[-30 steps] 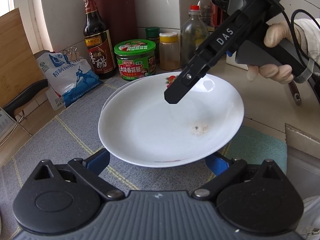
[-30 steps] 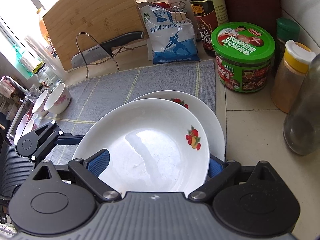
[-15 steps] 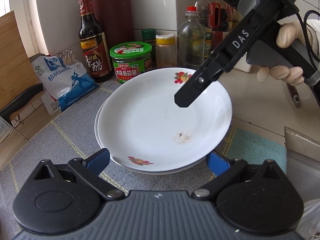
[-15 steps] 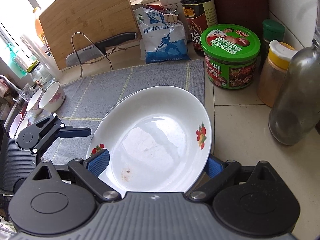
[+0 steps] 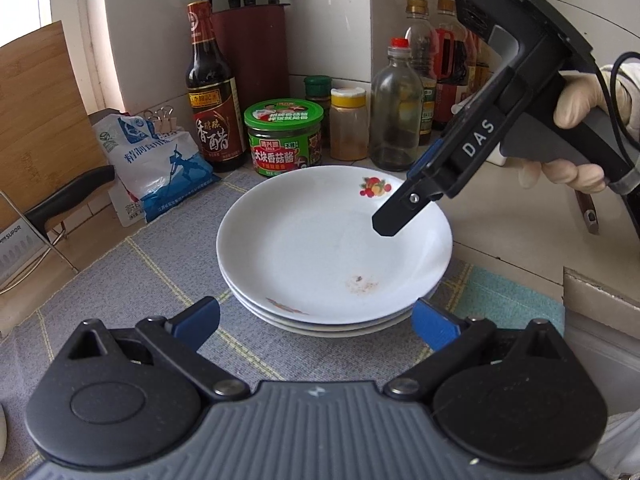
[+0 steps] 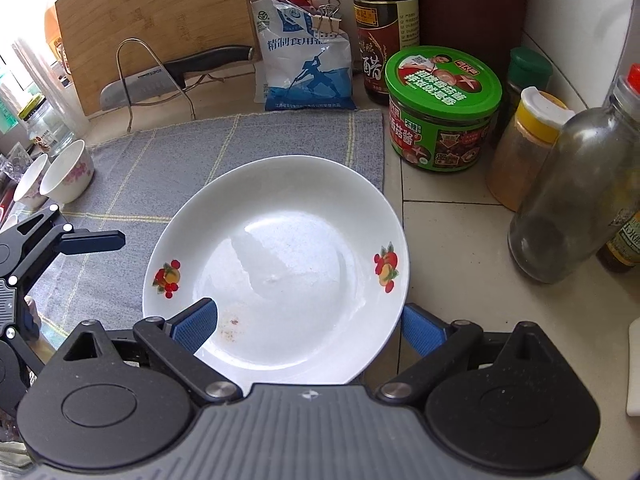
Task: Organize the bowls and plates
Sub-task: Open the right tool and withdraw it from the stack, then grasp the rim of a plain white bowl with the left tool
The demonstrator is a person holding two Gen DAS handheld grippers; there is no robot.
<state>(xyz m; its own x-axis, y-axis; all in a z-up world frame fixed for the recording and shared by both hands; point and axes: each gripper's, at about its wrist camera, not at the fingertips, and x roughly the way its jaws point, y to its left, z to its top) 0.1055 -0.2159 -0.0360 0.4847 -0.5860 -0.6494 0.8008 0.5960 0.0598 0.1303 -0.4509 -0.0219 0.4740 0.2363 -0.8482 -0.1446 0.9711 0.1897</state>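
A stack of white plates with fruit prints rests on the grey mat; it also shows in the right wrist view. The top plate carries a small brown stain. My left gripper is open and empty, just short of the stack's near rim. My right gripper is open, its jaws standing either side of the stack's near rim, one blue pad over the plate. From the left wrist view the right gripper hangs over the stack's far right. Two small floral bowls sit at the mat's far left.
Behind the stack stand a green-lidded jar, a vinegar bottle, a yellow-capped spice jar, a glass bottle and a salt bag. A knife on a wire rack and a cutting board stand at the left.
The plate held over the mat has come down onto the stack. Both grippers have let go of it and drawn back a little.
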